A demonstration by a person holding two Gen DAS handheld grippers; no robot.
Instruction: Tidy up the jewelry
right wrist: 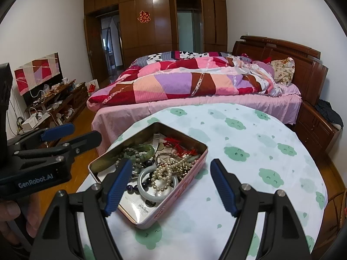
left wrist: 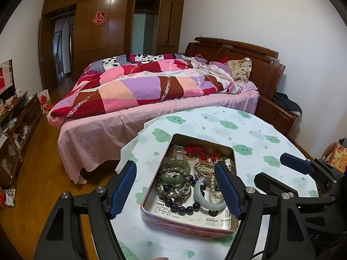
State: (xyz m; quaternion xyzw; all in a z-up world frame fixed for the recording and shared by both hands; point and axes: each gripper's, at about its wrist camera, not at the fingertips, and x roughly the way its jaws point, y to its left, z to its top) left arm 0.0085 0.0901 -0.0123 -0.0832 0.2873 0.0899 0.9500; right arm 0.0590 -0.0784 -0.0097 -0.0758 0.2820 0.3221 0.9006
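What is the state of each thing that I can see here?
Tin: open, no lid on, holding jewelry.
Pearl necklace: heaped in the tin, over the pale bangle.
Left hand-held gripper: open, empty.
Right hand-held gripper: open, empty.
Wardrobe door: open.

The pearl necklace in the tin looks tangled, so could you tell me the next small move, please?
Probably lower the open right gripper onto the pearl necklace: it lies topmost, draped over the pale jade bangle, and neither gripper holds anything.
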